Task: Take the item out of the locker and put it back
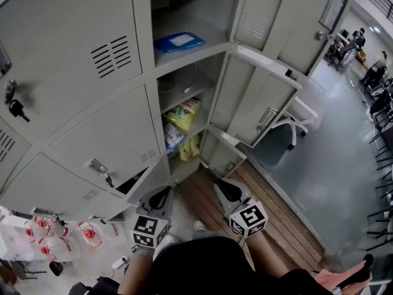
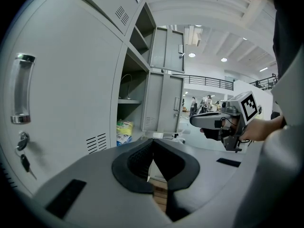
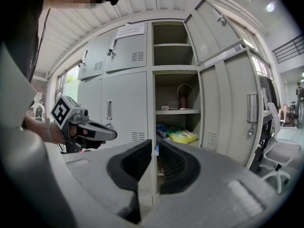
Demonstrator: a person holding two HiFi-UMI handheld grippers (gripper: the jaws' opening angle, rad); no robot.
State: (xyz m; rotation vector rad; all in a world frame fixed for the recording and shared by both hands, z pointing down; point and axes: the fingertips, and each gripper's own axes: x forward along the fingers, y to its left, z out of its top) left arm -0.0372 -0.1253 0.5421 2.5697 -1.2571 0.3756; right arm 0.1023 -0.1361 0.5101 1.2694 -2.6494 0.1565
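Note:
A grey locker bank (image 1: 92,128) has one open column of shelves. A yellow-green snack bag (image 1: 183,112) lies with other packets in the lower open compartment, also in the right gripper view (image 3: 183,136) and the left gripper view (image 2: 124,127). A blue packet (image 1: 178,42) rests on a higher shelf. My left gripper (image 1: 161,196) (image 2: 153,144) hovers low in front of the locker, shut and empty. My right gripper (image 1: 226,188) (image 3: 155,146) is beside it, level with the bags and well short of them, its jaws shut on nothing.
Two locker doors (image 1: 264,97) stand open to the right of the column. An office chair (image 1: 301,118) sits behind them. Water bottles with red caps (image 1: 55,238) cluster on the floor at the left. Keys (image 1: 15,109) hang from a closed door.

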